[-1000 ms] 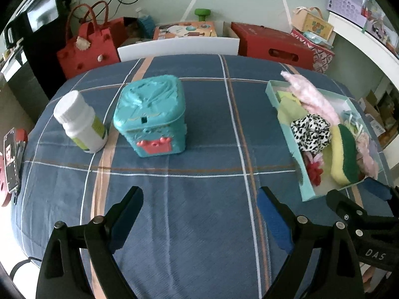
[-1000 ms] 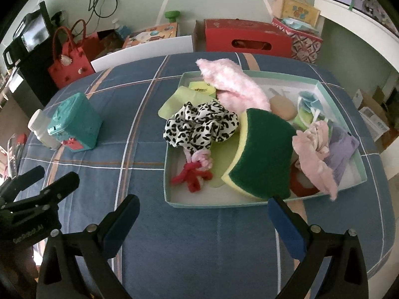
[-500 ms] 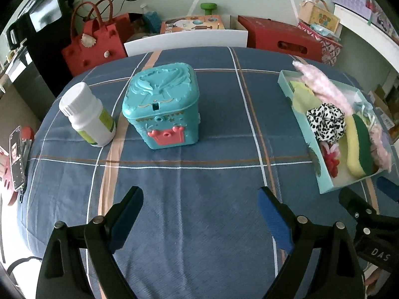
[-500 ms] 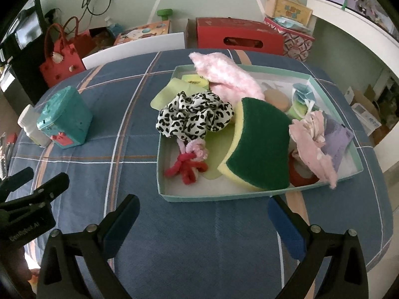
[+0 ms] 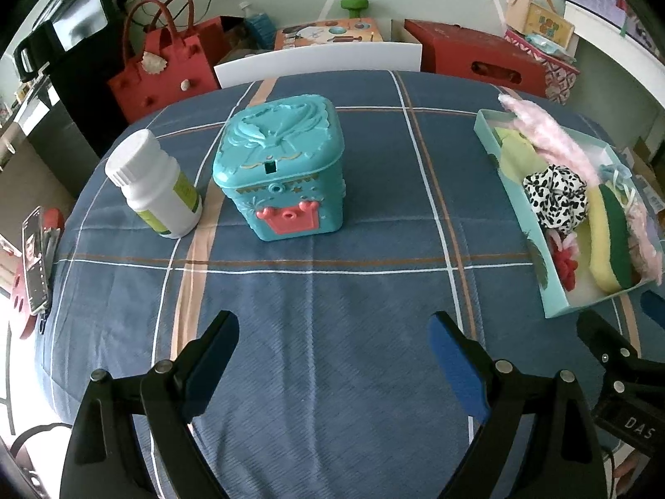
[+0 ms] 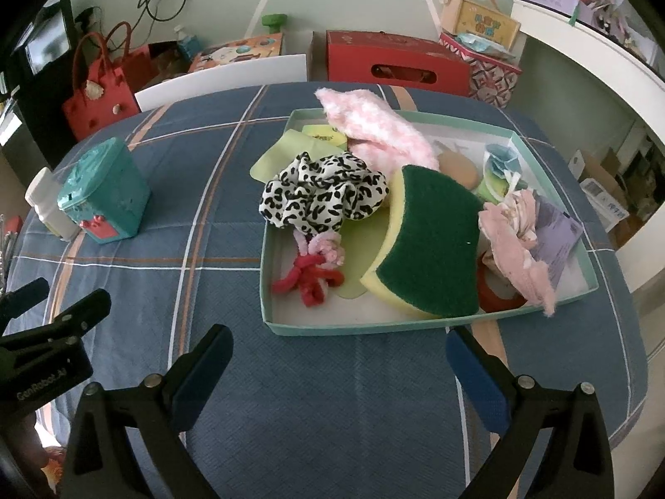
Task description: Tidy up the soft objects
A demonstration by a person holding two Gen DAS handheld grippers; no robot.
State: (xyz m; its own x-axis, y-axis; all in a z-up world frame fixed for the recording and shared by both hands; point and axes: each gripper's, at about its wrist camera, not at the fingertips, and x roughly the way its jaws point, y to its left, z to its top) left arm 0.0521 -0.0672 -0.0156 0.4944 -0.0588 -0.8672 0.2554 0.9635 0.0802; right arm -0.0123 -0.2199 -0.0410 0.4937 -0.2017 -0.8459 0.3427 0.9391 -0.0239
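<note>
Both views are drawing closer to the desk (image 5: 332, 353) than a second ago, the tray (image 6: 361, 326) of soft things (image 6: 324, 199) swelling toward frame centre. The left hand-held gripper (image 5: 332, 357) and right hand-held gripper (image 6: 338, 357) are hanging wide apart, holding nothing. Everything soft is already lying in the tray, fitting tidying done or sorting ahead.

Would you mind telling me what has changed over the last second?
Both views shifted slightly, the teal box and tray sitting a little lower in frame. Nothing was grasped or released: left gripper and right gripper stay open and empty; the objects kept their places.
</note>
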